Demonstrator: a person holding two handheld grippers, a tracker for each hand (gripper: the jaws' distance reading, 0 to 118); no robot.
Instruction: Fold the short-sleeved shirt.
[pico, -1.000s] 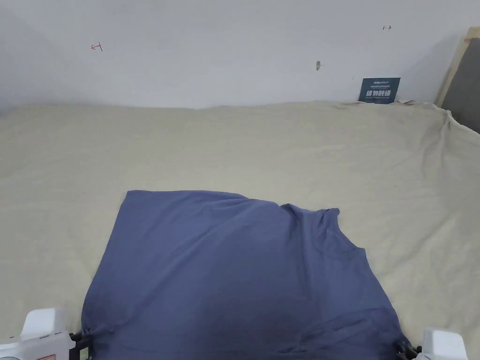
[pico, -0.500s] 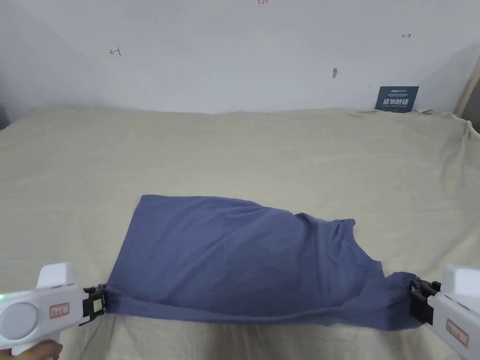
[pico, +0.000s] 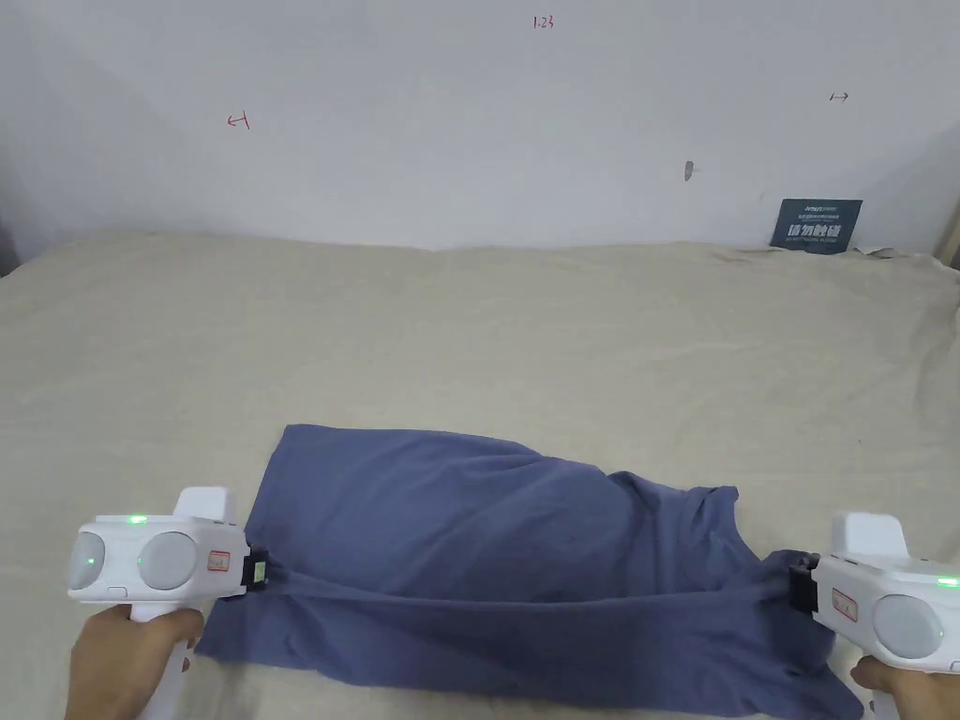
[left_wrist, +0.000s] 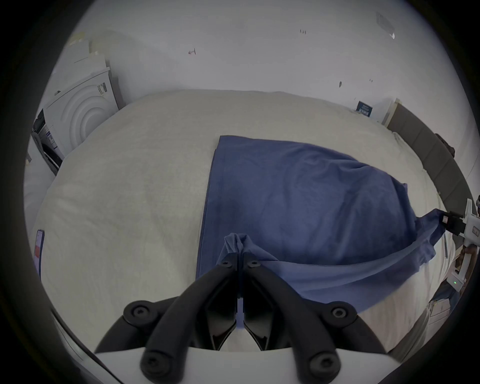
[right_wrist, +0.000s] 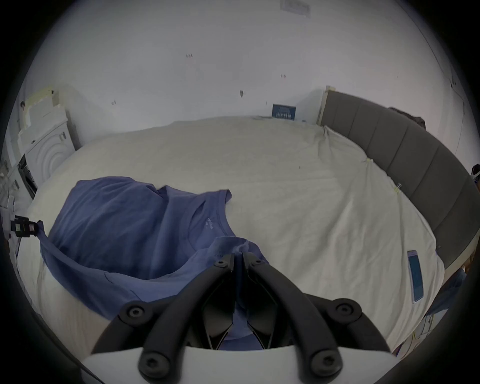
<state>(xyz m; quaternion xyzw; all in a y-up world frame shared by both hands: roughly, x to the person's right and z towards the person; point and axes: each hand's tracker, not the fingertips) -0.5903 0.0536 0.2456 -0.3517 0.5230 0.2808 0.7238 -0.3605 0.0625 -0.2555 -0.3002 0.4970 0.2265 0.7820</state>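
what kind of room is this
Probably a bedroom: a wide bed under a beige sheet, a grey padded headboard along one side, and a plain white wall. The blue shirt lies on the bed.

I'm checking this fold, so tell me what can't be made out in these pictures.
- Shirt underside: hidden by its own lifted near edge, head view.
- Cloth inside the left gripper and right gripper: covered by the jaws, gripper views.
- Shirt's near right corner: cut off by the bottom edge, head view.
- Neck label: too small, right gripper view.

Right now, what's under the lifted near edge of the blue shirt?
Under the lifted edge of the blue shirt, held between the left gripper and right gripper, more shirt lies on the beige sheet. Anything beneath that fabric is hidden.
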